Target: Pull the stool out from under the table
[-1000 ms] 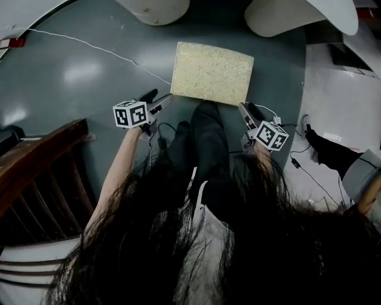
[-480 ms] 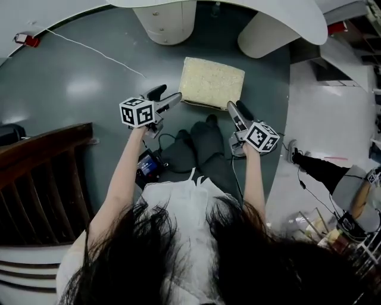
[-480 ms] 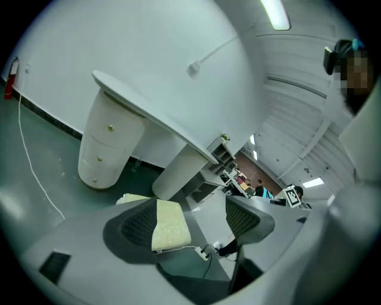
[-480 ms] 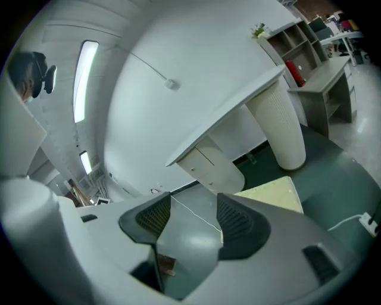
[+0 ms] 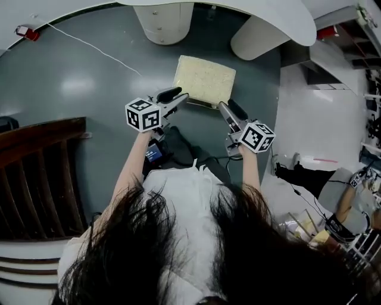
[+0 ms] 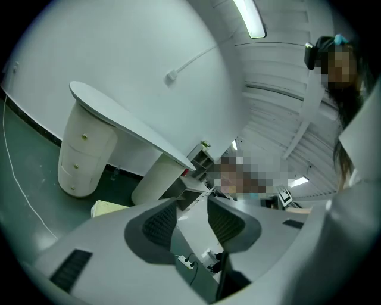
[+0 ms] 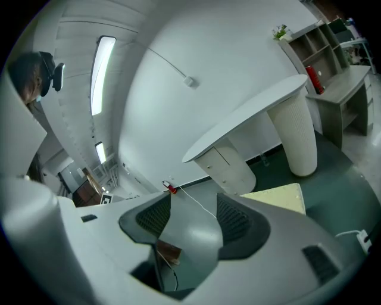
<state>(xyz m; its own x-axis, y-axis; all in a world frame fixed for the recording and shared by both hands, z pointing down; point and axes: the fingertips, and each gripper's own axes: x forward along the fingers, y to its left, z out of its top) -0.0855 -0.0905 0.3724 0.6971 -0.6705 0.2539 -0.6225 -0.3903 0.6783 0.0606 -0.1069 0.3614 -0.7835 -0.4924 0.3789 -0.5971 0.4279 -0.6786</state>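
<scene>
A pale stool [image 5: 204,80] stands on the floor, clear of the white table [image 5: 262,15]. Just near of it hover the left gripper [image 5: 177,96], jaws closing on nothing, and the right gripper [image 5: 226,106], slightly open and empty.

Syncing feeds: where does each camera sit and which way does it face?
Head view: on the person's head, steeply down at the stool; shows left gripper, right gripper, arms, hair.
Left gripper view: rides that gripper, along its closing, empty jaws toward the table.
Right gripper view: likewise, along open empty jaws.
All share stool and table.
</scene>
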